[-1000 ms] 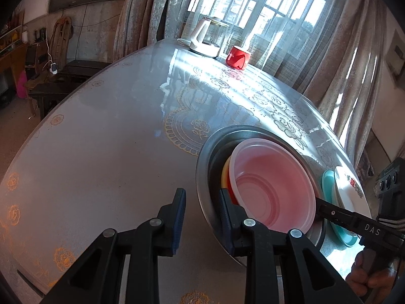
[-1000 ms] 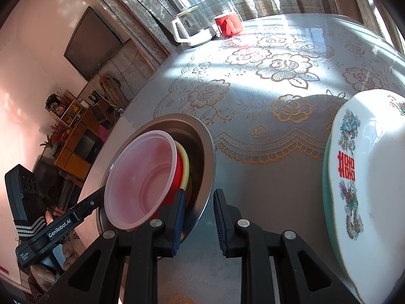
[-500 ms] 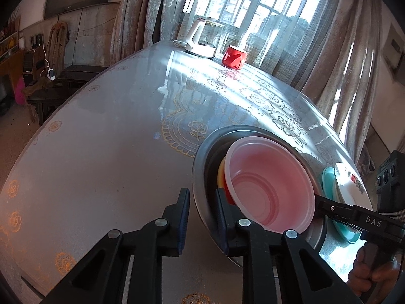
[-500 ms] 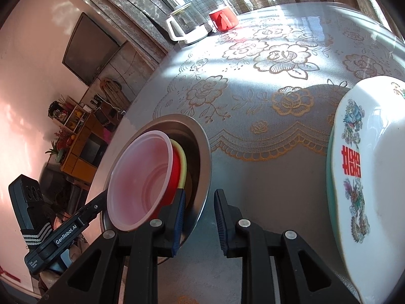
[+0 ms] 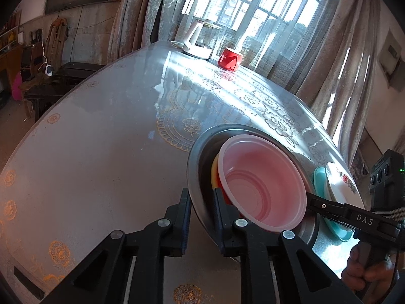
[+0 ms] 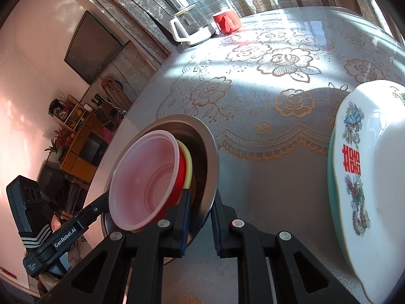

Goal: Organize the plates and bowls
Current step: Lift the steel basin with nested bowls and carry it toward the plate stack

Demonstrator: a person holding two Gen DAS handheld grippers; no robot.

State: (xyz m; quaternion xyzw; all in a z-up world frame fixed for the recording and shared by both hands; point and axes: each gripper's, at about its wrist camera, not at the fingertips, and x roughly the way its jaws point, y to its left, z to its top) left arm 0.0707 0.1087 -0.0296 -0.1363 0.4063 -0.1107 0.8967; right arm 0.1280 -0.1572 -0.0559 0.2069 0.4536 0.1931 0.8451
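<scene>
A large steel bowl (image 5: 200,147) (image 6: 211,152) sits on the round table and holds a nested stack: a yellow bowl (image 5: 214,169) (image 6: 188,160), a red bowl (image 6: 181,174) and a clear plastic bowl (image 5: 263,182) (image 6: 146,177) on top. My left gripper (image 5: 201,204) is shut on the steel bowl's near rim, one finger inside and one outside. My right gripper (image 6: 201,206) is shut on the opposite rim in the same way. The bowl looks tilted, its rim raised off the table.
A white decorated plate (image 6: 374,177) (image 5: 341,179) rests on a teal plate (image 5: 320,177) right of the steel bowl. A red mug (image 5: 230,59) (image 6: 226,21) and a glass kettle (image 5: 200,41) (image 6: 189,29) stand at the table's far edge by the window.
Both grippers' jaws have closed onto the steel bowl's rim from opposite sides. The bowl stack sits slightly higher and closer in both views.
</scene>
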